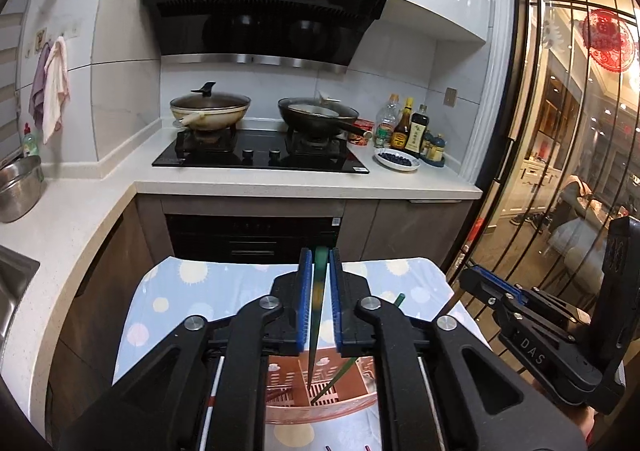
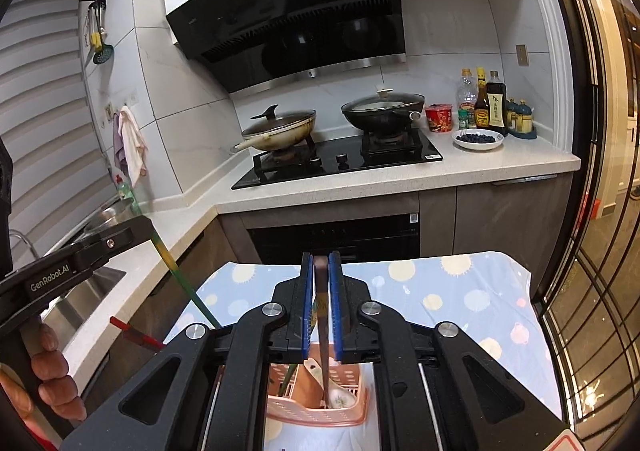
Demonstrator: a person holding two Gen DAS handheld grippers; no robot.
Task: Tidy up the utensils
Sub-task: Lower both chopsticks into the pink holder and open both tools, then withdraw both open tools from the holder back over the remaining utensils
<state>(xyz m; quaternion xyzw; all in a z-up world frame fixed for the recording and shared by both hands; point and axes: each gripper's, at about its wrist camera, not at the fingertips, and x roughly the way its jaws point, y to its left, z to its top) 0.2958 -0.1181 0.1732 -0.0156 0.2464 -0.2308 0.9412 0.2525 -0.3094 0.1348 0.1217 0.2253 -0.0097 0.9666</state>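
While both chopsticks hang tip-down over the pink utensil basket [image 2: 320, 409] at the surface's near edge, left hand-held gripper [image 1: 319, 291] loosely brackets the green chopstick [image 1: 318, 315], right hand-held gripper [image 2: 321, 291] the dark chopstick [image 2: 323, 331]; release straight, tips inside compartments.

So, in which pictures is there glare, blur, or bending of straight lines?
Left wrist view: the green chopstick is motion-blurred, the glass door carries bright reflections. Right wrist view: the countertop edge bows from the fisheye, and the range hood mirrors the pans.
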